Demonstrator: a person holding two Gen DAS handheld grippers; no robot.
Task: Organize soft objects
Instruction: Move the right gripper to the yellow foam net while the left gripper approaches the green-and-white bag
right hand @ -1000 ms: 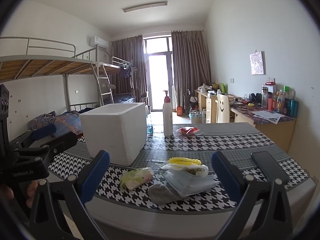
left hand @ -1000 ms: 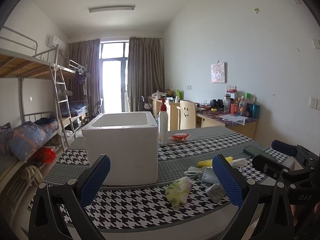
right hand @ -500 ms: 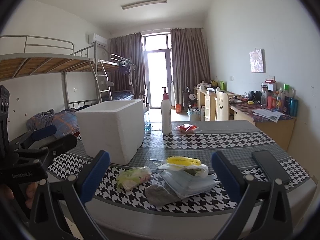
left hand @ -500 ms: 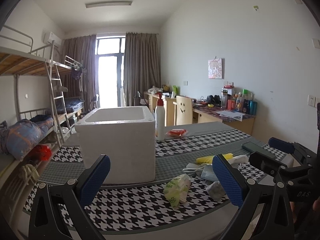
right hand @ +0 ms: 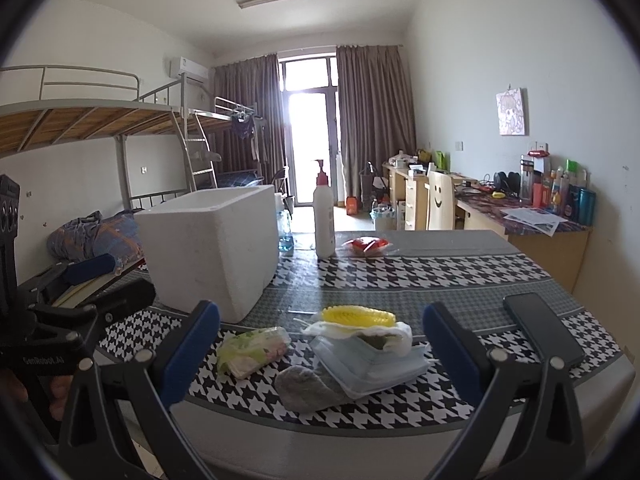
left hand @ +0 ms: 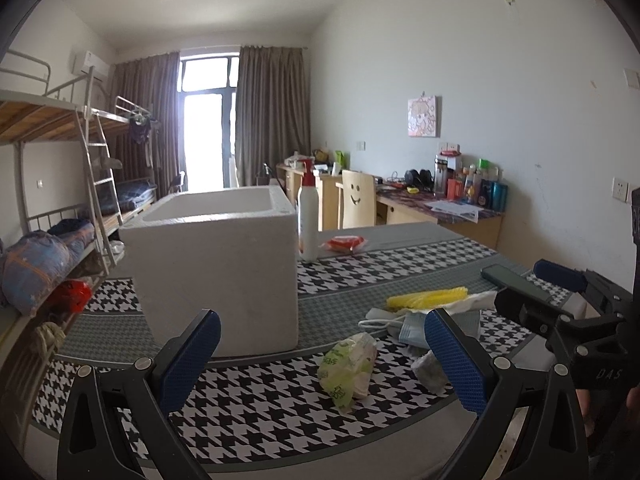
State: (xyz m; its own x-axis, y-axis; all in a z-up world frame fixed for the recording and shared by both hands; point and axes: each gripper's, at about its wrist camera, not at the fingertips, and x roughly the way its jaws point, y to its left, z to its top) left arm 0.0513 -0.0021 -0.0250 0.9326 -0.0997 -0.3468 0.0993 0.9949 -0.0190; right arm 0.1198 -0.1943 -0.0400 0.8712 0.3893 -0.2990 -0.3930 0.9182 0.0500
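Observation:
A white foam box [left hand: 216, 268] [right hand: 212, 248] stands open-topped on the houndstooth cloth. In front of it lie a green tissue pack [left hand: 348, 364] [right hand: 254, 348], a grey sock [right hand: 308, 388] [left hand: 428, 372], a stack of blue face masks [right hand: 372, 364] [left hand: 412, 332], a white cloth [right hand: 360, 330] and a yellow ribbed piece [right hand: 358, 314] [left hand: 426, 298]. My left gripper [left hand: 320, 364] is open, above the near table edge, with the tissue pack between its fingers' lines. My right gripper [right hand: 320, 352] is open and empty, short of the sock and masks.
A pump bottle [right hand: 324, 216] and a red packet [right hand: 366, 245] sit behind the box. A dark phone [right hand: 542, 328] lies at the right. The table edge [right hand: 360, 440] is just below the grippers. Bunk beds [right hand: 100, 120] stand left, desks [right hand: 520, 224] right.
Both views shifted slightly; the left gripper has swung a little left and closer to the table, so the box and tissue pack look larger. Nothing on the table moved.

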